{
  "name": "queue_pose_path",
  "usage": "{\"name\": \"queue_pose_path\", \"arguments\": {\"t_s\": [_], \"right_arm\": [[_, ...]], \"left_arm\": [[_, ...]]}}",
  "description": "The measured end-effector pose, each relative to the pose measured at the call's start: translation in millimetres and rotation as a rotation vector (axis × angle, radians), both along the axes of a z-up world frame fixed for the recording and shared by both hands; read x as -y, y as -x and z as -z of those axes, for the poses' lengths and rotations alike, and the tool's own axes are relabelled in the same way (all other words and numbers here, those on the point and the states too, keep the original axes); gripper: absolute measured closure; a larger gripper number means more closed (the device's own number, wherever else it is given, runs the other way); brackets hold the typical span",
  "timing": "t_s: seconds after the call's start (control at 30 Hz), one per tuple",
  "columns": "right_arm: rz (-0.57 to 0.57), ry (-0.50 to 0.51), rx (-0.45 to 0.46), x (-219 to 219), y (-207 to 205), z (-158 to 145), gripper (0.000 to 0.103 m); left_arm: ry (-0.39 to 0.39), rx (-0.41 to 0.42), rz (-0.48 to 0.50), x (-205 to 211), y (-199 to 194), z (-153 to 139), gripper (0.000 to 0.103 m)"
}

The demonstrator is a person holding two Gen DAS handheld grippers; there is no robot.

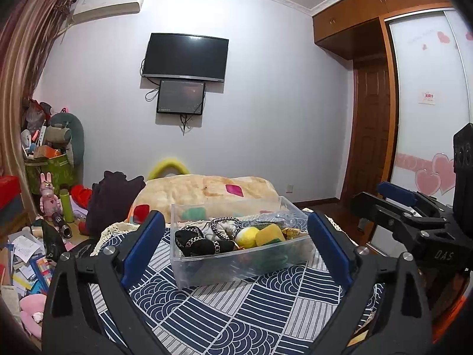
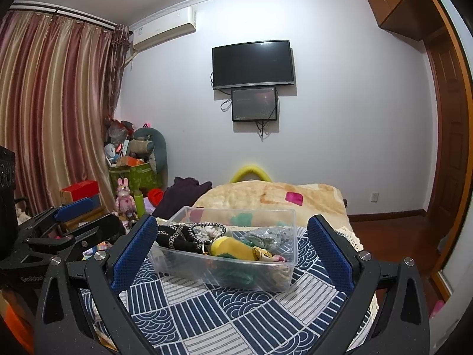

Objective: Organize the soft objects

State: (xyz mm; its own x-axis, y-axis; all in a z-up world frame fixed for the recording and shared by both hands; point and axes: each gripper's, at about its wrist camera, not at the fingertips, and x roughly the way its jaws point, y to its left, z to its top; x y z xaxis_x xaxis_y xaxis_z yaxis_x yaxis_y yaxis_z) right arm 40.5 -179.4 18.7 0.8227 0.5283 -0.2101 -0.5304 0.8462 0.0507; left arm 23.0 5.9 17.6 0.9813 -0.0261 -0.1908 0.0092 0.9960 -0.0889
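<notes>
A clear plastic bin (image 1: 236, 269) stands on the blue and white patterned cloth (image 1: 236, 310). It holds soft things: a black chain-trimmed piece (image 1: 201, 244), a grey scrunchie (image 1: 226, 227), a yellow ball (image 1: 247, 236), a yellow sponge (image 1: 269, 235) and grey-green fabric. The bin also shows in the right wrist view (image 2: 224, 269). My left gripper (image 1: 236, 236) is open and empty, its fingers either side of the bin, short of it. My right gripper (image 2: 233, 241) is open and empty, likewise in front of the bin. Each gripper shows at the edge of the other's view.
A beige blanket (image 1: 207, 190) lies behind the bin, dark clothes (image 1: 112, 195) to its left. Clutter, toys and papers fill the left floor (image 1: 26, 254). A wardrobe (image 1: 428, 103) and door stand at right. A TV (image 1: 186, 56) hangs on the wall.
</notes>
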Motion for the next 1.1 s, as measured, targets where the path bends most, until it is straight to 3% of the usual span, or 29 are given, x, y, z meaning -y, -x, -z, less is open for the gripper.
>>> {"name": "queue_pose_path", "arguments": {"t_s": [1.1], "right_arm": [[0.0, -0.006, -0.007, 0.3, -0.7, 1.6, 0.001]], "left_arm": [[0.011, -0.012, 0.012, 0.9, -1.5, 1.4, 0.001]]}}
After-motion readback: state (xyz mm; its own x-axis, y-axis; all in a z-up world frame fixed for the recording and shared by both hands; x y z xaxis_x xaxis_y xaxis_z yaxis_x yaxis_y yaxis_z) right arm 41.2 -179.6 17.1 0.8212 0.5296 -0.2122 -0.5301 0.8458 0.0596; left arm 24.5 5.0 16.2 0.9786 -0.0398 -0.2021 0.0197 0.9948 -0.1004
